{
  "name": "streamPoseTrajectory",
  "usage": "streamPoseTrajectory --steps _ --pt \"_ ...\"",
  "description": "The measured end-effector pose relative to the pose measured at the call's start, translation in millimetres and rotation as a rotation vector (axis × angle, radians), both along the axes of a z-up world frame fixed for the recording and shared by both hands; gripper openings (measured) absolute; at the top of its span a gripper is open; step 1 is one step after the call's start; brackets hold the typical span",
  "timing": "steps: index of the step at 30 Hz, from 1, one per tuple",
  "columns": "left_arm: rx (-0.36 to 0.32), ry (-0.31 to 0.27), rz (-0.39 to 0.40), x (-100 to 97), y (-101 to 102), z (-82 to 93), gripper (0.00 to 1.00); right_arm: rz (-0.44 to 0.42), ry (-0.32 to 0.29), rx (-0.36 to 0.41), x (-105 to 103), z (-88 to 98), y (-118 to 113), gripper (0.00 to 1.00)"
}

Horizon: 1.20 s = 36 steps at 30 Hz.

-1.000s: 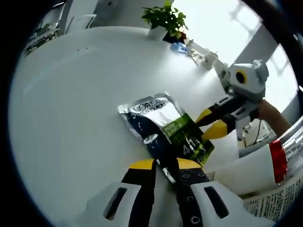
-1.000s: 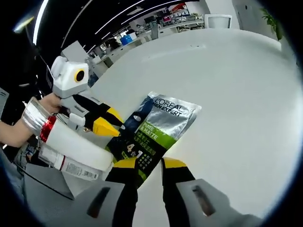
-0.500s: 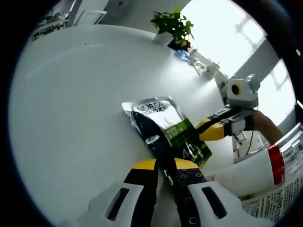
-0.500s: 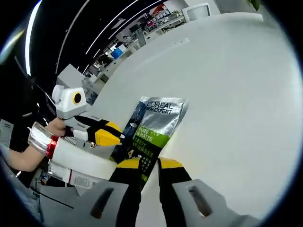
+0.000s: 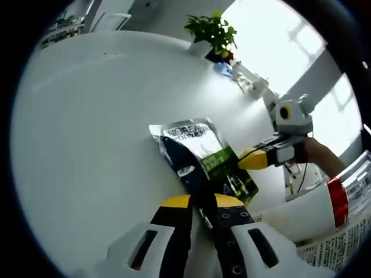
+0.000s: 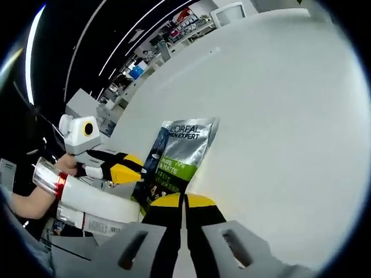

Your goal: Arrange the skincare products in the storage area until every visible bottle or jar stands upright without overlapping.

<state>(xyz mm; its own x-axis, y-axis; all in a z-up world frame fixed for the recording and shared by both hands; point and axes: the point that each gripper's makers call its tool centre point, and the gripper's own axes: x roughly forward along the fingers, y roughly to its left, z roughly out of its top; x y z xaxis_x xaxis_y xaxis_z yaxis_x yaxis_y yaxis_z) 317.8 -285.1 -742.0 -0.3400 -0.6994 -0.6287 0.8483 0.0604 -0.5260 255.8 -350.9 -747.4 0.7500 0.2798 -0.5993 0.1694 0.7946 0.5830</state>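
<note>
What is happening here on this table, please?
A person works with two handheld grippers on a white table. Both the left gripper and the right gripper are closed on one end of a silver and green L'Oreal pouch, which lies flat. Beside it a white tube with a red band lies on its side, not yet upright.

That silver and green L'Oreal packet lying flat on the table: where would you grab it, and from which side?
By its thin bottom edge, coming in low along the table. The L'Oreal packet lies flat, so only its edges offer something to pinch. The left gripper is shut on the dark lower end, and the right gripper looks closed on the same end. The white tube crowds one side.
</note>
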Motion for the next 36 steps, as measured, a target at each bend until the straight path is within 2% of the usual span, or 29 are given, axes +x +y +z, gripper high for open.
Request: streamPoseTrajectory --steps 2,3,8,11,14,17,20,22,26,27,29,36 --pt "-0.013 0.011 -0.001 1.3 0.2 0.2 0.12 0.019 -0.002 -0.023 0.0 0.3 0.1 0.01" --pt "-0.021 0.014 0.002 -6.7 1.0 3.5 0.13 0.030 -0.009 -0.036 0.6 1.3 0.2 0.01" --pt "-0.047 0.071 0.030 -11.5 -1.5 8.2 0.18 0.034 -0.046 -0.032 4.6 7.8 2.2 0.01" --pt "-0.050 0.060 0.031 -10.8 -0.5 7.6 0.15 0.039 -0.044 -0.041 4.5 7.2 1.8 0.01" --pt "-0.048 0.033 0.046 -5.6 2.6 6.3 0.07 0.038 -0.063 -0.035 6.0 11.2 1.7 0.01" --pt "-0.058 0.045 0.050 -6.8 4.8 10.5 0.06 0.035 -0.070 -0.045 8.2 14.2 1.9 0.01" --pt "-0.091 -0.038 -0.005 -6.8 7.6 17.6 0.04 0.034 -0.092 -0.057 11.3 19.0 1.3 0.01" --pt "-0.081 -0.025 0.015 -1.9 6.5 13.8 0.03 0.028 -0.109 -0.062 13.8 22.0 0.2 0.01" --pt "-0.171 -0.066 0.050 7.1 1.0 41.7 0.00 0.013 -0.170 -0.064 19.7 33.1 -1.7 0.01" --pt "-0.202 -0.067 0.079 17.9 -4.1 50.4 0.00 0.014 -0.183 -0.062 21.1 35.5 -1.0 0.01" --pt "-0.214 -0.066 0.080 23.5 -4.0 60.1 0.00 0.008 -0.216 -0.065 25.1 41.5 -0.2 0.01" --pt "-0.268 -0.138 0.055 29.5 -1.5 78.3 0.00 0.011 -0.283 -0.078 32.9 55.6 3.2 0.01"
